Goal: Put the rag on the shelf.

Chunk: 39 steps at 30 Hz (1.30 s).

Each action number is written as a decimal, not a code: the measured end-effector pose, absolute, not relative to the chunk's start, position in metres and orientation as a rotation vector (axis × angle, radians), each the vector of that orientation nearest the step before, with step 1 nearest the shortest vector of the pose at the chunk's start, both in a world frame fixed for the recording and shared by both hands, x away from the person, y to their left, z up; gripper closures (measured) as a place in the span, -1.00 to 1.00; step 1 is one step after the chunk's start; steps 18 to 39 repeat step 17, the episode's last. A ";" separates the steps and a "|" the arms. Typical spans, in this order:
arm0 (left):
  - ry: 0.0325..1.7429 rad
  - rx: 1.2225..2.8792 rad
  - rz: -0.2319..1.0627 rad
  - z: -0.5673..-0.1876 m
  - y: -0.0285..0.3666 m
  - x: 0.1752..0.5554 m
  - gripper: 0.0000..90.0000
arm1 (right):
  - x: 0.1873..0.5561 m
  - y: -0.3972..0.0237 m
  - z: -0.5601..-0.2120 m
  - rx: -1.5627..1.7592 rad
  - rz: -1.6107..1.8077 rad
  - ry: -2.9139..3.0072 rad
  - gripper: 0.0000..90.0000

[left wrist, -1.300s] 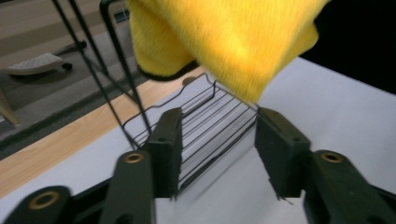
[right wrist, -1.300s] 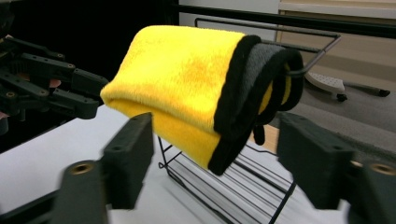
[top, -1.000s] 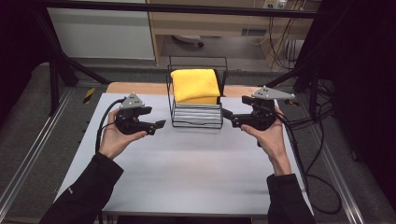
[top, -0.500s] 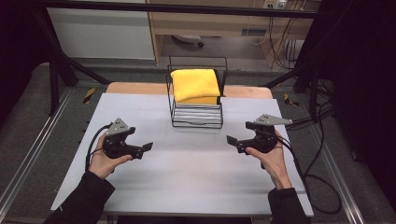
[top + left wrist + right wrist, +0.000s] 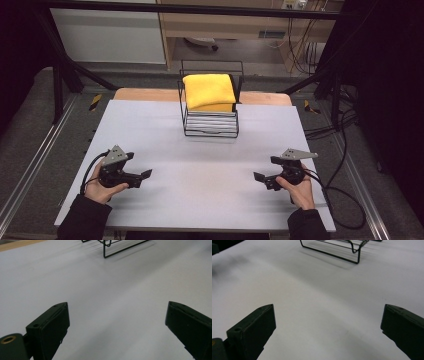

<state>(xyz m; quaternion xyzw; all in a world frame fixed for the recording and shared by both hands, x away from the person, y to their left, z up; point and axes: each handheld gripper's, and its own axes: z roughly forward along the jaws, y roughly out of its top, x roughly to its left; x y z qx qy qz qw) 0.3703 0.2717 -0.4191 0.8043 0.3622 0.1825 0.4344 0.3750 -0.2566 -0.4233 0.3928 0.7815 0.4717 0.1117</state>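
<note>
High view: left gripper (image 5: 143,174) low over near left of white surface (image 5: 200,165), right gripper (image 5: 260,178) near right, both well apart from wire basket (image 5: 210,125) at far middle; yellow cloth (image 5: 209,91) folded on top of basket.

Left gripper view: jaws just opened, wide apart, nothing between.

Right gripper view: jaws just opened, wide apart, bare surface between.
</note>
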 end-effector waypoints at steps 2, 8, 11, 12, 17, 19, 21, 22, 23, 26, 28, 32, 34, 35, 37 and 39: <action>0.903 2.010 0.453 -0.423 0.275 0.368 -0.88 | 0.373 -0.262 -0.427 1.165 1.374 2.295 -0.99; 0.914 2.017 0.440 -0.435 0.281 0.363 -0.88 | 0.365 -0.274 -0.437 1.184 1.364 2.301 -0.99; 0.932 2.019 0.438 -0.440 0.283 0.362 -0.88 | 0.363 -0.276 -0.439 1.192 1.361 2.297 -0.99; 0.937 2.021 0.436 -0.441 0.283 0.362 -0.88 | 0.362 -0.276 -0.440 1.190 1.357 2.301 -0.99; 0.930 2.020 0.439 -0.442 0.282 0.360 -0.88 | 0.361 -0.276 -0.440 1.197 1.361 2.302 -0.99; 0.930 2.020 0.439 -0.442 0.282 0.360 -0.88 | 0.361 -0.276 -0.440 1.197 1.361 2.302 -0.99; 0.930 2.020 0.439 -0.442 0.282 0.360 -0.88 | 0.361 -0.276 -0.440 1.197 1.361 2.302 -0.99; 0.930 2.020 0.439 -0.442 0.282 0.360 -0.88 | 0.361 -0.276 -0.440 1.197 1.361 2.302 -0.99; 0.930 2.020 0.439 -0.442 0.282 0.360 -0.88 | 0.361 -0.276 -0.440 1.197 1.361 2.302 -0.99; 0.930 2.020 0.439 -0.442 0.282 0.360 -0.88 | 0.361 -0.276 -0.440 1.197 1.361 2.302 -0.99; 0.930 2.020 0.439 -0.442 0.282 0.360 -0.88 | 0.361 -0.276 -0.440 1.197 1.361 2.302 -0.99; 0.930 2.020 0.439 -0.442 0.282 0.360 -0.88 | 0.361 -0.276 -0.440 1.197 1.361 2.302 -0.99; 0.930 2.020 0.439 -0.442 0.282 0.360 -0.88 | 0.361 -0.276 -0.440 1.197 1.361 2.302 -0.99; 0.930 2.020 0.439 -0.442 0.282 0.360 -0.88 | 0.361 -0.276 -0.440 1.197 1.361 2.302 -0.99; 0.930 2.020 0.439 -0.442 0.282 0.360 -0.88 | 0.361 -0.276 -0.440 1.197 1.361 2.302 -0.99; 0.930 2.020 0.439 -0.442 0.282 0.360 -0.88 | 0.361 -0.276 -0.440 1.197 1.361 2.302 -0.99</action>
